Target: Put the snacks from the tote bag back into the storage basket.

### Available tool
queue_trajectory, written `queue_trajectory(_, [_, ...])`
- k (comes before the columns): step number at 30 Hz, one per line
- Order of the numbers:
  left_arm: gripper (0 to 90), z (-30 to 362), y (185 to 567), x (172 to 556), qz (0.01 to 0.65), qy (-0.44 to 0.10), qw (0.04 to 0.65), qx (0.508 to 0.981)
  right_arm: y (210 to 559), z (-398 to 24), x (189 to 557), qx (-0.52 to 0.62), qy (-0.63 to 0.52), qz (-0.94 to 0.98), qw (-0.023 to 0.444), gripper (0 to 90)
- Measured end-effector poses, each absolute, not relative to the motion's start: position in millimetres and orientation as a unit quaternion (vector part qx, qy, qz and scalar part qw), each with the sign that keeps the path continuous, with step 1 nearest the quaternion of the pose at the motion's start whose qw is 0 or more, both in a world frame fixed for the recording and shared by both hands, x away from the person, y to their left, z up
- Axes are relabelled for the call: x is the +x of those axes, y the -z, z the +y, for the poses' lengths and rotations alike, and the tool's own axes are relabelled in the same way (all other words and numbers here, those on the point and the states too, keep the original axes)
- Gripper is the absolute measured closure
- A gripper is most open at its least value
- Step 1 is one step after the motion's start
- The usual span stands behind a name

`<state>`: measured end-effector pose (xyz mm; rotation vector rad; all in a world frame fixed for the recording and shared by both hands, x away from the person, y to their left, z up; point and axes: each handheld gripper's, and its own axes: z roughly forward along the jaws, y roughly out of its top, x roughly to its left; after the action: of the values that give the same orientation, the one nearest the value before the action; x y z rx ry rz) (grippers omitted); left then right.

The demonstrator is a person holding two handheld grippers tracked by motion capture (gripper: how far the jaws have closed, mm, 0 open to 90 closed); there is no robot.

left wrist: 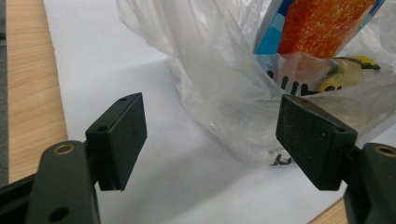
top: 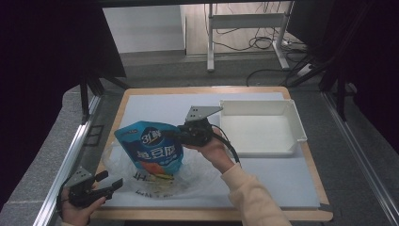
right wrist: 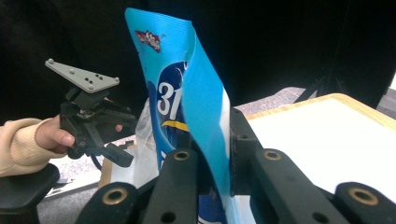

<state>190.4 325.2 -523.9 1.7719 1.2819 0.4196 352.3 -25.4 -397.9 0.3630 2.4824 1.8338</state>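
- Two tools in play: my right tool (top: 175, 134) is clamped on the edge of the blue pouch (top: 151, 149), which stands half out of the clear plastic bag (top: 141, 181) near the front of the desk (top: 282, 183).
- My left tool (top: 113, 181) gapes wide, holding nothing, just beside the bag.
- To do this well, I'd pin the bag with the left tool, then lift the pouch straight up towards the white tray (top: 296, 125).
- White mat on a wooden desk; dark curtains and cables on the floor behind.
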Motion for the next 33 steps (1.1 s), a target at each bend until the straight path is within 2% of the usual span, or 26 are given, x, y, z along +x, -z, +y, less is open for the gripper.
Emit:
queue_trajectory(17, [24.7, 325, 524, 190, 0.516, -0.169, 0.442, 0.714, 400, -24, 361, 0.104, -0.601, 0.792, -0.021, 86.3])
queue_trajectory(33, [24.7, 325, 524, 190, 0.515, -0.168, 0.442, 0.715, 397, -13, 360, 0.107, -0.618, 0.778, -0.033, 87.5])
